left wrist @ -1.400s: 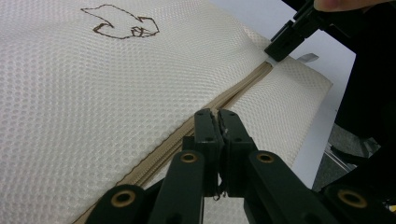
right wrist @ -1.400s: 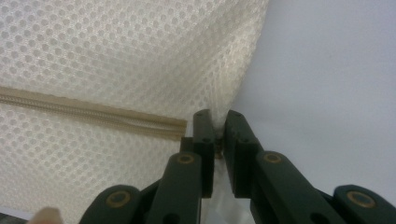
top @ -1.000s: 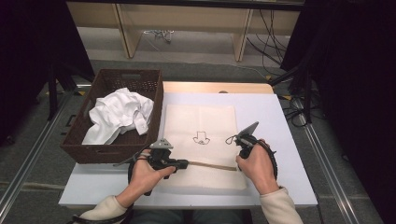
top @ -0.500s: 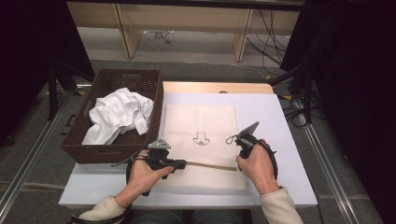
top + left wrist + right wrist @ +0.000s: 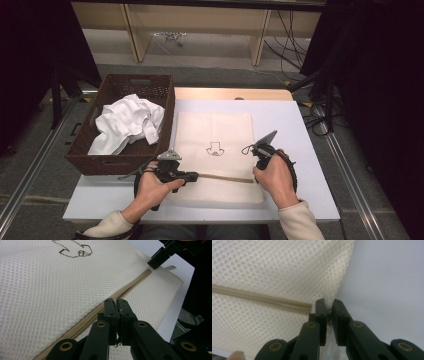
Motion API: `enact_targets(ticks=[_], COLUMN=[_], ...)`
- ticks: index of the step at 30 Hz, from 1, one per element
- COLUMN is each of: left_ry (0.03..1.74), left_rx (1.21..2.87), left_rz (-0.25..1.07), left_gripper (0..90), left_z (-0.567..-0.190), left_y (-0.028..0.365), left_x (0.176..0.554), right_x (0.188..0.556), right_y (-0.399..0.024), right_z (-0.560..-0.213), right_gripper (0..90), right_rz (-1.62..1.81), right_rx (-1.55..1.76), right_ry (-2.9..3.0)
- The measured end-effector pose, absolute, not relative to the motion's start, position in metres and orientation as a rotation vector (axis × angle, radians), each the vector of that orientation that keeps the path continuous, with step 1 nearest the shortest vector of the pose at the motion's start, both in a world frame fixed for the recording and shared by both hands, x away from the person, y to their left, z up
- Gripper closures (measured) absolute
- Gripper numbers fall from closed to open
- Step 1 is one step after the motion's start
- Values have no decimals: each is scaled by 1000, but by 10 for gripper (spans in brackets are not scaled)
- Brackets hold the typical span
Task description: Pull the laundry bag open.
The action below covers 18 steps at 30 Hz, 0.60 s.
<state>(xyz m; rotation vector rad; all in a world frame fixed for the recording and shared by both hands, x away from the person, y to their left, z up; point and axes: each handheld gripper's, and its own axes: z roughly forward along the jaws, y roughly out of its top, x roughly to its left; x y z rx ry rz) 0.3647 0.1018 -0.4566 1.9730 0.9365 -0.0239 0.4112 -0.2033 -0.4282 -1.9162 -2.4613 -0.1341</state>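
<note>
1. White surface (image 5: 310,150) carries a cream mesh laundry bag (image 5: 215,130) lying flat at centre; a wicker basket (image 5: 90,162) of white cloth (image 5: 127,125) sits at its 9 o'clock.
2. Your left gripper (image 5: 192,175) has its fingers clenched at the zipper (image 5: 130,288), apparently on the pull.
3. Your right gripper (image 5: 252,172) pinches the bag's edge at the zipper's 3 o'clock end.
4. Expect light, limp, slippery mesh; keep holding the edge taut so the zipper runs.

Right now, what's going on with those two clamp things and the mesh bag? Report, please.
Left gripper jaws shut at the zipper. Right gripper jaws pinching the mesh bag at its edge. Basket of white cloth off to the side, nothing blocking.
</note>
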Motion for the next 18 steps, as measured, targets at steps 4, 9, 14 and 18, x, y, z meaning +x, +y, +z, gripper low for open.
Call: enact_targets(ticks=[4,9,14,18], left_ry=[945,948,952,951], left_rx=[1964,1971,1967,1968], left_rz=[-30,-24,-27,-27], left_gripper=[869,869,869,869], left_z=[-458,-459,-460,-461], left_y=[103,106,107,107], left_x=[364,364,363,362], right_x=[411,411,411,411], right_y=[-204,-203,-203,-203], right_z=[-429,-429,-429,-429], right_gripper=[847,848,848,848], right_rz=[-141,-143,-144,-151], right_rx=[-1916,-1948,-1943,-1955], right_ry=[-2467,-2445,-2445,-2433])
